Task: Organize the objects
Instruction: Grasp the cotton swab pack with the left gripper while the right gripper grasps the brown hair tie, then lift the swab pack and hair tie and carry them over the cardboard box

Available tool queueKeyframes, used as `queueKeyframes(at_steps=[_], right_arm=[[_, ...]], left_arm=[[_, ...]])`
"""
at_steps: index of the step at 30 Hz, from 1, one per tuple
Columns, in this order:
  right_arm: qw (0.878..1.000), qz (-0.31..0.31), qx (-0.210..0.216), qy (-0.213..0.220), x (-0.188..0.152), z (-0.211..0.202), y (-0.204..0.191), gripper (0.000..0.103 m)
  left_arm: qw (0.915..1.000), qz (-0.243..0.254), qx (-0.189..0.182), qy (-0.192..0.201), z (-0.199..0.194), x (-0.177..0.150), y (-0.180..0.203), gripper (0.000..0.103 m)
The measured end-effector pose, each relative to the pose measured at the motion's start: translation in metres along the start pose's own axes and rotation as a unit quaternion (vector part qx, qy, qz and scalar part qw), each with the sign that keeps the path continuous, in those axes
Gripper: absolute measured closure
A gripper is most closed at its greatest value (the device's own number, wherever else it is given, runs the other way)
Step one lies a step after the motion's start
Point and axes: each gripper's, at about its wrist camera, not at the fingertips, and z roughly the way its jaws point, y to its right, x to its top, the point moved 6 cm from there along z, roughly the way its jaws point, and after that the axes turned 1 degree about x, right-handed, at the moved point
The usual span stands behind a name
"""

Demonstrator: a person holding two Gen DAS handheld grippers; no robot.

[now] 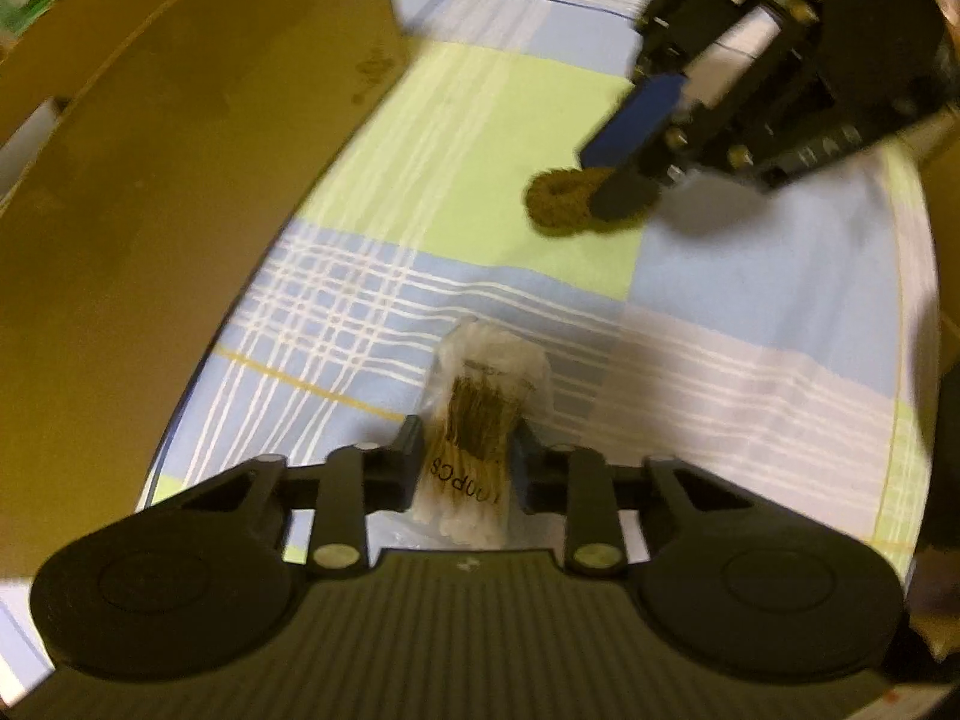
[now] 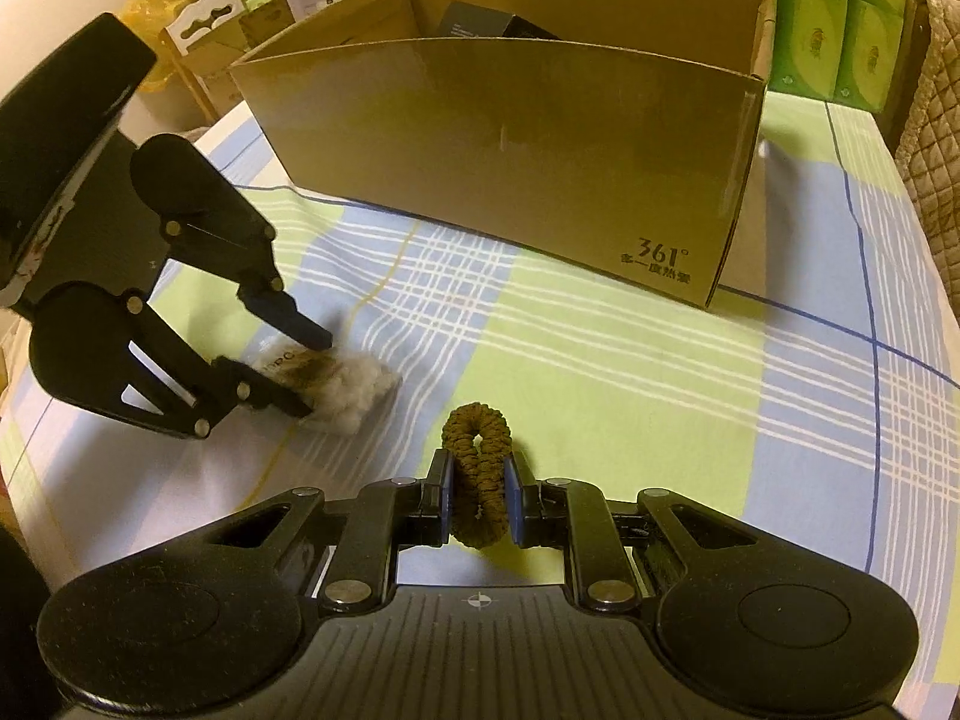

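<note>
A clear bag of cotton swabs (image 1: 474,414) lies on the checked cloth, and my left gripper (image 1: 469,456) is shut on its near end. The right wrist view shows that same bag (image 2: 351,387) between the left gripper's (image 2: 306,372) tips. A brown fuzzy hair tie (image 2: 477,462) stands squeezed between the blue pads of my right gripper (image 2: 478,495), which is shut on it. From the left wrist view, the hair tie (image 1: 555,204) rests on the cloth under the right gripper (image 1: 603,180). An open cardboard box (image 2: 498,156) stands behind both.
The box wall (image 1: 180,180) fills the left of the left wrist view. Dark items (image 2: 480,21) lie inside the box. Green tissue packs (image 2: 840,18) stack at the back right, smaller cartons (image 2: 210,60) at the back left, and a quilted cover (image 2: 936,150) borders the right edge.
</note>
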Motion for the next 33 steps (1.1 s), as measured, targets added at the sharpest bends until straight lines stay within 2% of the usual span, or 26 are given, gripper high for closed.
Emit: queueKeyframes(at_steps=[4, 8, 11, 16, 25, 33], right_arm=[[1.000, 0.008, -0.004, 0.006, 0.001, -0.006, -0.003, 0.089], [1.000, 0.013, -0.007, 0.013, 0.004, -0.019, -0.007, 0.089], [1.000, 0.015, -0.011, 0.018, 0.006, -0.032, -0.011, 0.089], [0.999, 0.022, -0.019, 0.018, 0.010, -0.051, -0.021, 0.089], [0.999, 0.022, -0.027, 0.029, 0.012, -0.084, -0.044, 0.089], [0.999, 0.016, -0.035, 0.036, 0.016, -0.107, -0.060, 0.089]], left_arm=[[0.9983, -0.057, 0.008, 0.008, -0.009, -0.002, -0.004, 0.088], [0.9924, -0.123, -0.001, 0.008, -0.021, -0.003, -0.008, 0.088], [0.9870, -0.160, -0.001, 0.001, -0.034, -0.004, -0.008, 0.088], [0.9728, -0.231, 0.006, -0.004, -0.058, -0.006, -0.009, 0.088], [0.9554, -0.294, 0.032, 0.005, -0.103, -0.008, 0.001, 0.088], [0.9486, -0.313, 0.046, 0.019, -0.133, -0.007, 0.010, 0.088]])
